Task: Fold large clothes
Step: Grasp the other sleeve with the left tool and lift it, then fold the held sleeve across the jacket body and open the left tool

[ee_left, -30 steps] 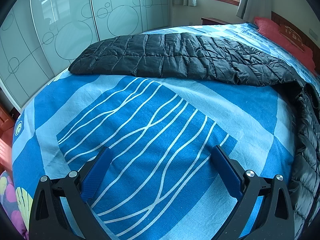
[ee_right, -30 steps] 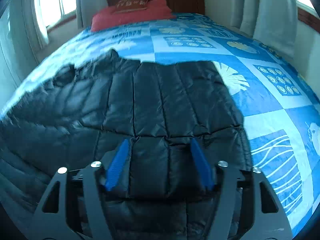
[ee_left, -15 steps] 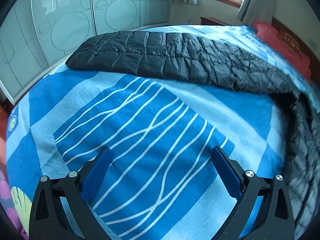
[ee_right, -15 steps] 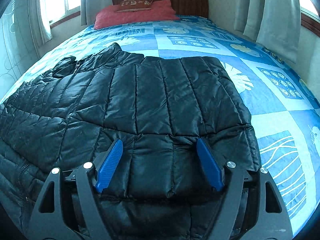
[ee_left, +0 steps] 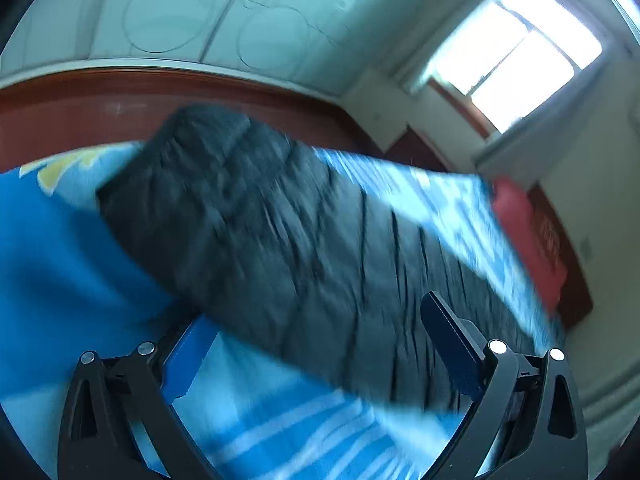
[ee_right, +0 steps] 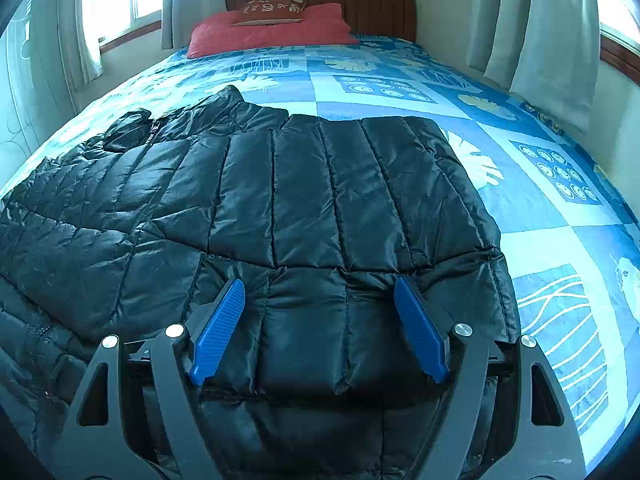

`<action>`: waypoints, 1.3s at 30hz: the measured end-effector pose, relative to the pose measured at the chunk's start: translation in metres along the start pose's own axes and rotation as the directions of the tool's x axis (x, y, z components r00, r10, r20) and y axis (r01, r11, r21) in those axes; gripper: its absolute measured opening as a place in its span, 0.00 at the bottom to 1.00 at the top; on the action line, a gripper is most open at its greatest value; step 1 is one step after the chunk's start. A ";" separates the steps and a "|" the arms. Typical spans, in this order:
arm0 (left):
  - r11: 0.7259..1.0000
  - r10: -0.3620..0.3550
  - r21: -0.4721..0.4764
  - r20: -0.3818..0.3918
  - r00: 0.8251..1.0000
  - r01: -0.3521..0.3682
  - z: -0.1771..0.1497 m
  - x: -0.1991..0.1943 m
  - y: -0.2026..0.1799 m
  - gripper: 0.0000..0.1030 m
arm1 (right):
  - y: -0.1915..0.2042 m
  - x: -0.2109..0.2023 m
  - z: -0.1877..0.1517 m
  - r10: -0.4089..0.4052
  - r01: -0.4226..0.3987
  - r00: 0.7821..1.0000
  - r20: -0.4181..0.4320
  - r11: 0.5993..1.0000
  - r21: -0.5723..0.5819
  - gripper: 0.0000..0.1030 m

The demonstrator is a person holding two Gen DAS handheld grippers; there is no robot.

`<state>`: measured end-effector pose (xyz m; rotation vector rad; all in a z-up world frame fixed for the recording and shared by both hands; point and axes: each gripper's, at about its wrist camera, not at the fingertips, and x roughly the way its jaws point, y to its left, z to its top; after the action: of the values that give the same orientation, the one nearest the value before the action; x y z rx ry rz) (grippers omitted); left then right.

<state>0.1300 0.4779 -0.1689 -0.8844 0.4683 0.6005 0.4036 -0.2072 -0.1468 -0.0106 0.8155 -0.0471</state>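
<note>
A black quilted puffer jacket [ee_right: 320, 200] lies spread on the blue patterned bed [ee_right: 540, 208], with one part folded over its body. My right gripper [ee_right: 320, 328] hovers low over the jacket's near edge. Its blue pads [ee_right: 218, 332] stand wide apart, with fabric lying loose between them. In the blurred, tilted left wrist view, a long black part of the jacket [ee_left: 280, 240] stretches across the bedspread [ee_left: 60, 260]. My left gripper [ee_left: 316, 344] is open just in front of it, and its right finger [ee_left: 448, 344] overlaps the dark fabric.
A red pillow [ee_right: 272, 32] and a wooden headboard [ee_right: 380, 8] are at the far end of the bed. Curtains [ee_right: 552, 40] hang on the right. Beyond the bed's edge in the left wrist view are a reddish floor [ee_left: 80, 108], glass wardrobe doors [ee_left: 200, 20] and a window [ee_left: 520, 52].
My left gripper has swung across the bed toward the jacket and rolled, so its view is tilted and blurred. My right gripper's jaws widened early on, letting the bunched fabric settle, and it stayed put.
</note>
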 end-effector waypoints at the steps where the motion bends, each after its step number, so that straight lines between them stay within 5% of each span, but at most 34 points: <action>1: 1.000 -0.002 -0.014 0.008 1.000 0.003 0.003 0.001 0.002 0.95 | 0.000 0.000 0.000 -0.002 0.002 1.000 0.001 1.000 -0.001 0.75; 5: 0.996 -0.043 -0.079 0.059 0.997 0.047 0.010 -0.001 0.009 0.95 | 0.001 -0.001 -0.001 -0.009 0.009 1.000 0.005 1.000 -0.006 0.75; 7: 0.989 -0.008 -0.143 0.087 0.996 0.020 0.010 -0.006 0.016 0.73 | 0.001 -0.001 -0.001 -0.012 0.012 1.000 0.006 1.000 -0.009 0.75; 9: 0.976 0.001 -0.219 0.077 0.997 0.016 0.012 -0.005 0.031 0.31 | 0.001 -0.001 -0.001 -0.015 0.015 1.000 0.007 1.000 -0.011 0.75; 11: 0.964 0.002 -0.267 0.074 0.997 0.017 0.014 -0.003 0.043 0.17 | 0.001 -0.001 -0.001 -0.016 0.016 1.000 0.007 1.000 -0.014 0.75; 17: 0.997 0.052 -0.062 0.114 0.992 -0.045 0.020 -0.018 -0.003 0.08 | 0.001 -0.001 -0.001 -0.014 0.015 1.000 0.008 1.000 -0.013 0.75; 23: 0.974 -0.059 0.224 0.137 0.989 0.027 -0.005 -0.036 -0.115 0.08 | 0.000 -0.001 0.000 -0.009 0.009 1.000 0.009 1.000 -0.010 0.75; 29: 0.880 -0.194 0.442 -0.005 0.981 0.176 -0.070 -0.031 -0.243 0.08 | -0.003 -0.001 0.000 0.004 -0.004 1.000 0.013 1.000 0.003 0.75; 34: 0.731 -0.232 0.637 -0.106 0.967 0.245 -0.152 -0.023 -0.338 0.08 | -0.003 -0.001 0.000 0.008 -0.009 1.000 0.015 1.000 0.011 0.75; 39: 0.614 -0.215 0.728 -0.218 0.952 0.306 -0.229 -0.002 -0.394 0.08 | -0.004 -0.001 -0.001 0.012 -0.012 1.000 0.018 1.000 0.014 0.75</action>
<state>0.3572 0.0961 -0.0696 -0.1545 0.6113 0.0376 0.4023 -0.2110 -0.1462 0.0070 0.7970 -0.0412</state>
